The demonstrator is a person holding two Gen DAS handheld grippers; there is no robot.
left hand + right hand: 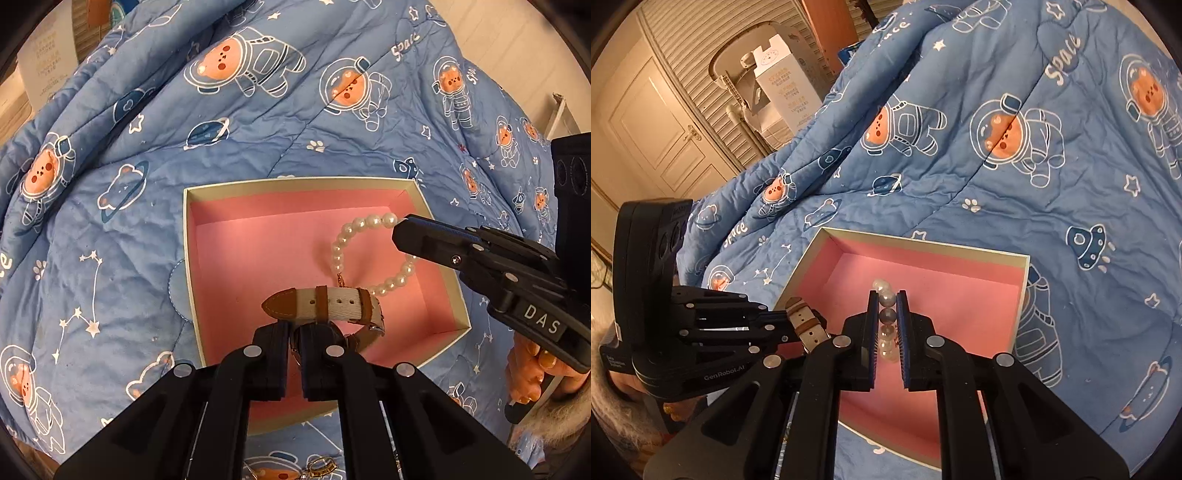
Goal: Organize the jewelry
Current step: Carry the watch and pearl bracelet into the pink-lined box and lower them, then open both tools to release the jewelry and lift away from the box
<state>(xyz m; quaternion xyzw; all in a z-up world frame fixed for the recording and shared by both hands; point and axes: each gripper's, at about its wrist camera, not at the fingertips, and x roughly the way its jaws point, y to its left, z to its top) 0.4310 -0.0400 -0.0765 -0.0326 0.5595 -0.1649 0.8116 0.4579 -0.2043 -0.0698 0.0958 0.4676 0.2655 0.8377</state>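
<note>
An open box (303,181) with a pink lining lies on the blue bedspread; in the right wrist view the box (923,242) is straight ahead. My left gripper (293,328) is shut on a watch (332,306) with a beige and brown strap, held over the box's near part. My right gripper (887,295) is shut on a white pearl bracelet (886,299), whose loop (354,236) hangs over the box's right half. The right gripper (400,230) comes in from the right. The left gripper (790,325) with the watch strap (807,325) shows at the left.
The quilted bedspread (258,122) with bear astronauts covers the whole area, bunched high at the back left. Gold jewelry (321,467) lies on it near the lower edge. A person's hand (532,365) holds the right tool. A white carton (783,81) and wardrobe doors (650,122) stand beyond the bed.
</note>
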